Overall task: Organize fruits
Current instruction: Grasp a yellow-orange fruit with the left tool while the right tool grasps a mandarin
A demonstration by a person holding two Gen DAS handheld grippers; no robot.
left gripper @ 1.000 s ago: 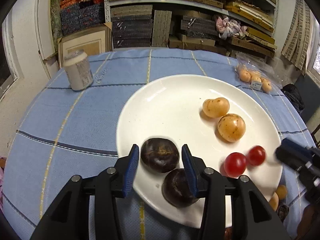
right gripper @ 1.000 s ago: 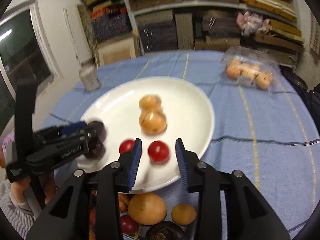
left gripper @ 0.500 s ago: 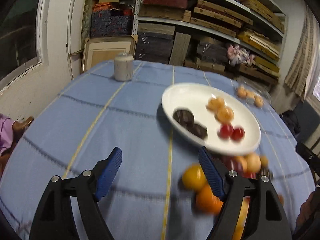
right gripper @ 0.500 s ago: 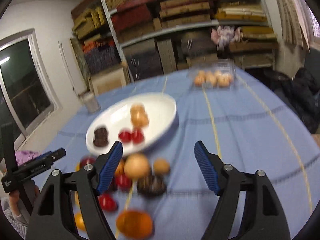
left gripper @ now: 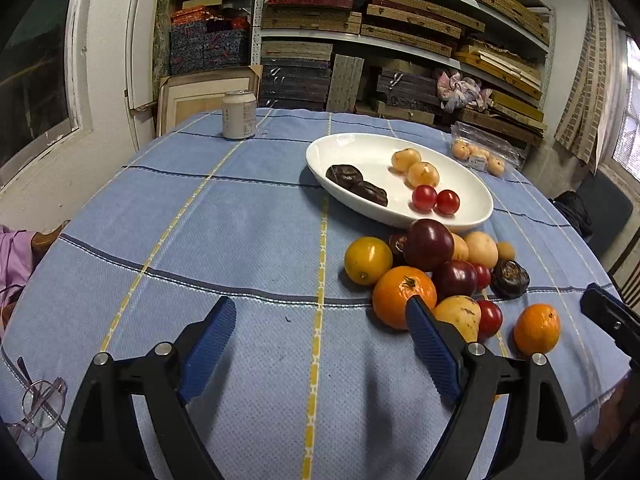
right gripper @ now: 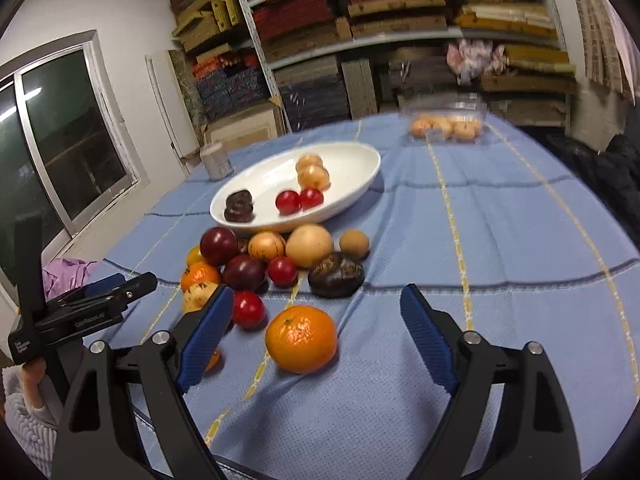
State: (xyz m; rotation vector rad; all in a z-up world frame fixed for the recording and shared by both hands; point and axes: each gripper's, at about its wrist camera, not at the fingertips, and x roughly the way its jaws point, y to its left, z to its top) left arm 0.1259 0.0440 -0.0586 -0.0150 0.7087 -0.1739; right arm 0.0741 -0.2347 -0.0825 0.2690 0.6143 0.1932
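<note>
Loose fruit pile (left gripper: 436, 276) lying on blue checked tablecloth (left gripper: 224, 240), touching near rim of white oval plate (left gripper: 476, 216) at 12 o'clock. Plate holding two dark fruits (left gripper: 356, 185), two tan fruits (left gripper: 416, 168), two cherry tomatoes (left gripper: 436, 199). Lone orange (right gripper: 301, 338) sitting at 6 o'clock of pile.

Left gripper (left gripper: 320, 334) jaws opening, nothing between. Right gripper (right gripper: 316, 320) jaws opening, orange lying loose between, untouched.

Drink can (left gripper: 239, 114) at 11 o'clock, clear fruit box (left gripper: 482, 152) at 1 o'clock; stacked shelves (left gripper: 400, 36) behind, window (right gripper: 60, 152) at 9 o'clock.

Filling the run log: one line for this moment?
left tool: opening, empty | right tool: opening, empty | plate: six fruits | pile: on cloth
</note>
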